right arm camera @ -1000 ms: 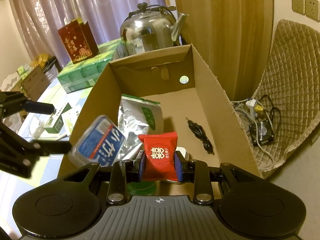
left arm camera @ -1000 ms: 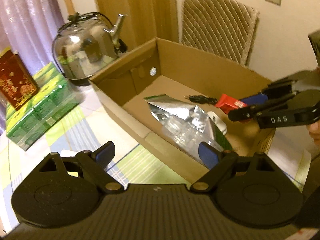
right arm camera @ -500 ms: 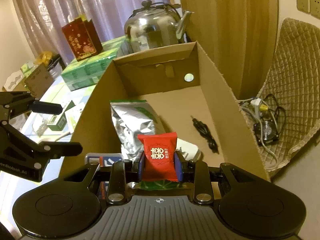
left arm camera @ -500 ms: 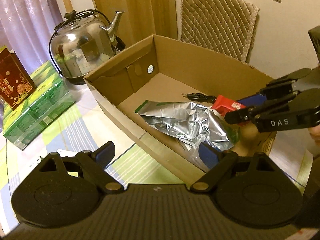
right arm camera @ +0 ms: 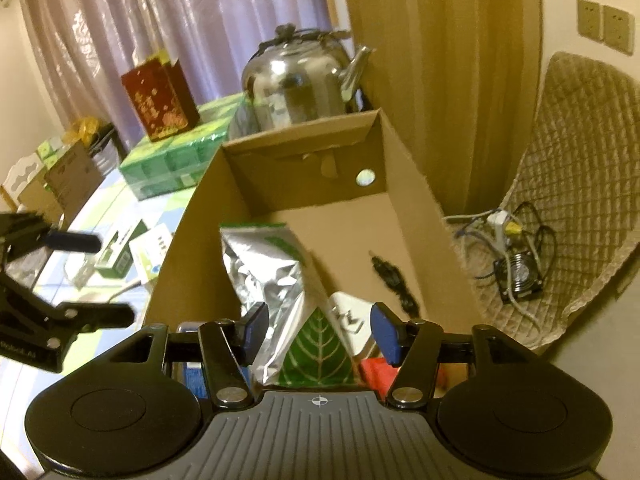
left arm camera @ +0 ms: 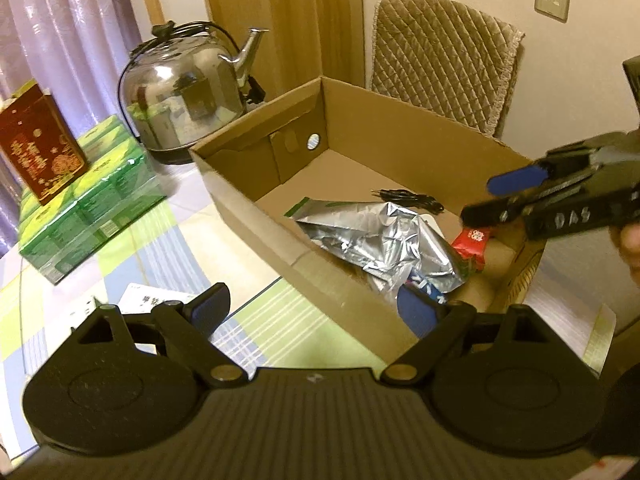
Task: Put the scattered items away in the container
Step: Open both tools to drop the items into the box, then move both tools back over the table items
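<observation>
Your right gripper point(right arm camera: 318, 334) hangs over the near end of the box point(left arm camera: 420, 148), jaws spread wide and holding nothing. Below it the red packet point(left arm camera: 471, 245) lies inside the box, at the near end, tucked against the foil bag point(right arm camera: 264, 276). That bag stretches along the box floor, its green leaf print just under your right fingertips. A blue pack point(left arm camera: 426, 288) peeks out from under the bag's near corner, and a black cable point(right arm camera: 394, 282) lies on the cardboard floor toward the far wall side, apart from the bag. A white item point(right arm camera: 348, 312) sits between bag and cable. Your left gripper point(left arm camera: 316, 306) hovers outside the box over the checked tablecloth point(left arm camera: 132, 248), jaws wide apart too, empty. Out on the table a green-and-white carton point(right arm camera: 120, 252) and a white card point(left arm camera: 154, 300) lie loose beside the box. Past the far end stand the kettle point(left arm camera: 184, 96), the green packs point(left arm camera: 88, 200) and a red bag point(left arm camera: 38, 152) on top of them.
</observation>
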Tool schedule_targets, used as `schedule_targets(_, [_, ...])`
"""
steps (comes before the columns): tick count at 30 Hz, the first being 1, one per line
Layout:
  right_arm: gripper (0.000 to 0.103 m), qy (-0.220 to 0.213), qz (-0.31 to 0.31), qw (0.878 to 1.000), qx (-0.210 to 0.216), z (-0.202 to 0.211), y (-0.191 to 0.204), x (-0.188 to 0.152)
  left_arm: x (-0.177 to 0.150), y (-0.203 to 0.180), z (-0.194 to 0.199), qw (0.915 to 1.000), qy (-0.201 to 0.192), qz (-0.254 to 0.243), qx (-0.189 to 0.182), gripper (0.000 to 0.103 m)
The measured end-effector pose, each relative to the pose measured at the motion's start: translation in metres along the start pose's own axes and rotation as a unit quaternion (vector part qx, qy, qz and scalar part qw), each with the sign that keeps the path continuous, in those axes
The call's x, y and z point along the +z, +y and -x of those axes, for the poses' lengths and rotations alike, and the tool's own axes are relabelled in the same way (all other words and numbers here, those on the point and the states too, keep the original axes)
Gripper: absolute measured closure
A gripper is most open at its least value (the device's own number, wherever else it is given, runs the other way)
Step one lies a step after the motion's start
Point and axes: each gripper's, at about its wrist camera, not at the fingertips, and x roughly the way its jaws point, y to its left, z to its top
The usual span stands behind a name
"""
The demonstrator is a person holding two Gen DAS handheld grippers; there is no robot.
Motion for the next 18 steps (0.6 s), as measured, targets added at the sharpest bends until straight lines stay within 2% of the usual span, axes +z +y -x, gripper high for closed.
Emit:
schedule_targets(8, [0.042,-0.023,0.006,1.000,-0.002,0.029,0.013,0.016,-0.011,0.015,0.035,0.9996,-0.011,0.021,0.014,0.014])
schedule_targets(18, [0.035,-0.041,0.049,0.997,0.034,0.049,0.077,0.025,-0.044,0.045,0.088,0.9972,-0.020,0.053,0.049,0.014])
